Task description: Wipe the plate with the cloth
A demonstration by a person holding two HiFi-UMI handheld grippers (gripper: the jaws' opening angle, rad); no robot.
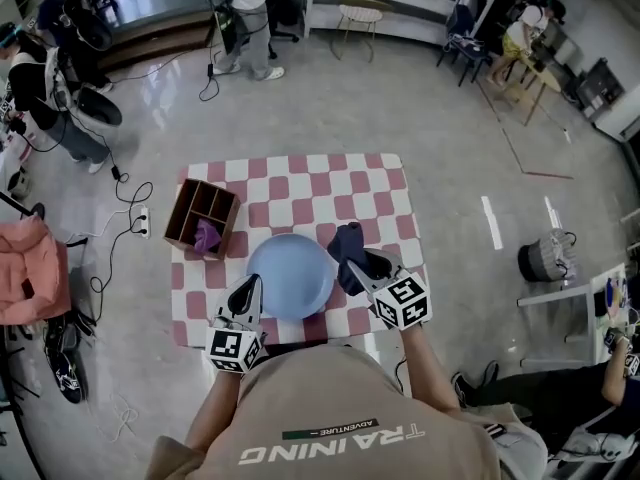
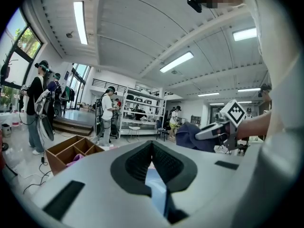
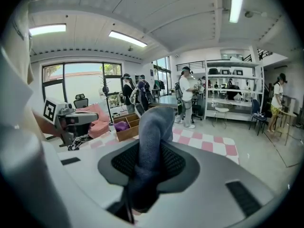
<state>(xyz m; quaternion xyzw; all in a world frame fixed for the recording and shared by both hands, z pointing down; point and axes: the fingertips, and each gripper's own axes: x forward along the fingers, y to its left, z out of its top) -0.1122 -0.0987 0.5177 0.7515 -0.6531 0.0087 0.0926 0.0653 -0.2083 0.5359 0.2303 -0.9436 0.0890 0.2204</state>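
A: Between the fingers of the right gripper (image 1: 354,264): the dark blue cloth (image 3: 151,127), clamped tight, with a bunch sticking out past the tips.
B: Touching the plate (image 1: 290,275)?
A: Don't think so. Head view puts the cloth at the plate's far-right rim, just ahead of those fingers. The right gripper view shows it hanging free, nothing pressed under it. Held off the plate, I'd say.
B: Left gripper (image 1: 246,288)?
A: Fingers narrow, pinched on the plate's near-left rim. The pale blue edge sits right between them in the left gripper view. Plate sits on the checked table (image 1: 392,193), braced.
B: Progress?
A: Cloth in hand, plate steadied, so setup looks done. No cloth-to-plate contact visible, so I judge the wiping itself is all left to do. Surface reads plain blue, can't tell clean or dirty.
B: Anything else?
A: Wooden box (image 1: 200,213) out beyond the left fingers, purple thing (image 1: 207,236) in one compartment. Not in play.
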